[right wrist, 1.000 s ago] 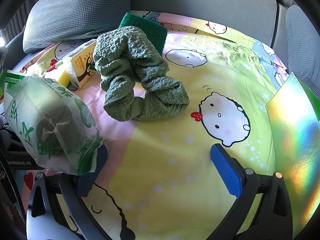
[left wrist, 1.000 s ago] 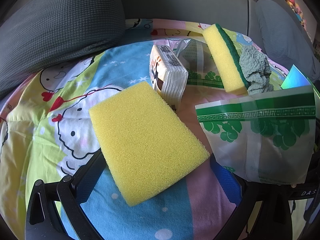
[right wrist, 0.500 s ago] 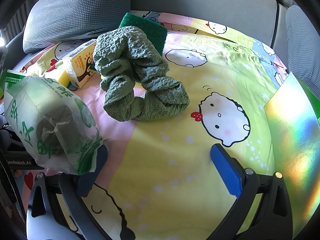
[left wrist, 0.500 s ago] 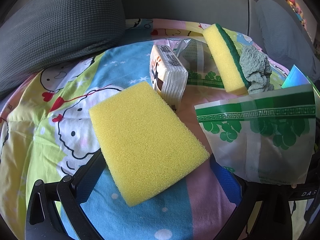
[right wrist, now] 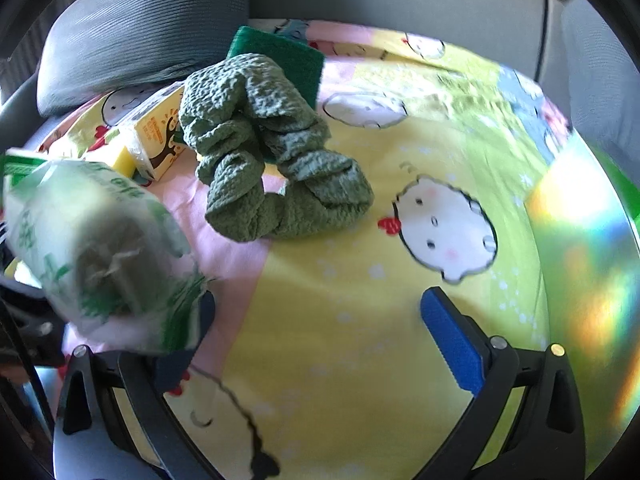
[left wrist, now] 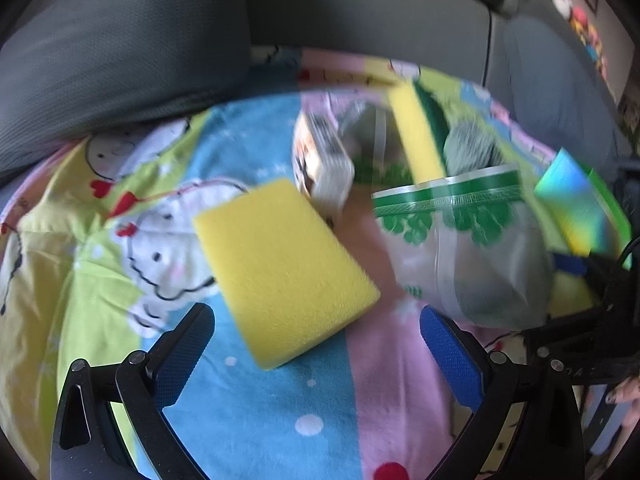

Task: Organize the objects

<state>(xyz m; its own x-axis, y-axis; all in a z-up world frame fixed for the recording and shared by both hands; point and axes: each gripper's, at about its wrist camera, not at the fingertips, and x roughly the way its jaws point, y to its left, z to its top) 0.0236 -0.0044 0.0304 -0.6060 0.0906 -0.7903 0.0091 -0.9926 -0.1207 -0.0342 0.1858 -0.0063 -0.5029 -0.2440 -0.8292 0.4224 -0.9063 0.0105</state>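
2 sponges (left wrist: pixel 284 264), 1 bag (left wrist: pixel 464 256), 1 cloth (right wrist: pixel 272 152), 1 carton (right wrist: pixel 160 136).

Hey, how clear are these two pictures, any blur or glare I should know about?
Left wrist view: motion blur smears the yellow sponge and the green-printed bag; edges bend from the fisheye. Right wrist view: sharper on the green cloth, the bag is blurred, and rainbow glare washes the shiny sheet.

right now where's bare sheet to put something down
Free: the yellow sheet between the green cloth and the rainbow card. Crowded: around the yellow sponge, tissue pack and plastic bag.
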